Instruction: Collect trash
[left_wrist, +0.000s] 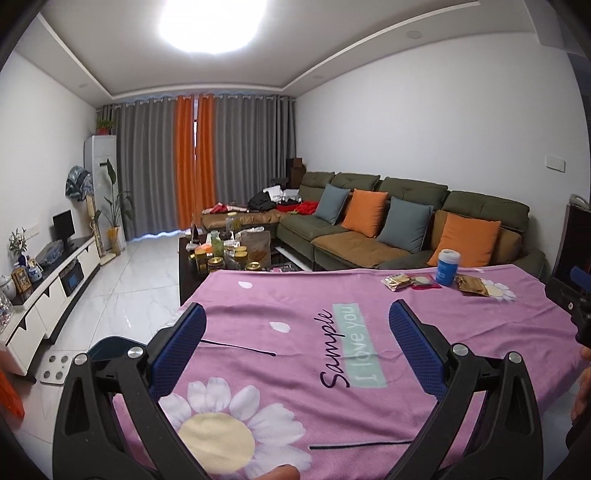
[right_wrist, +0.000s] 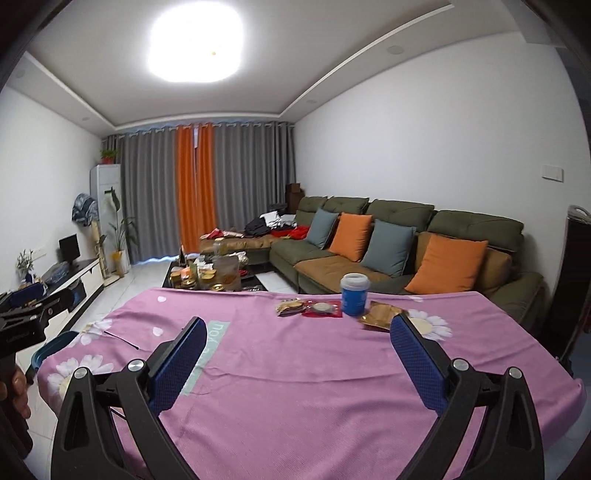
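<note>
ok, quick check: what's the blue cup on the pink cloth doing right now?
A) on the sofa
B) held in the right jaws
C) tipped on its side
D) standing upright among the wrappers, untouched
D: the blue cup stands upright on the pink cloth between the red wrapper and the brown wrapper, and both grippers are open and well short of it.

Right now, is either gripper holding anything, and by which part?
Nothing is held. The left gripper and right gripper are both open over the pink tablecloth, short of the wrappers and blue cup.
</note>
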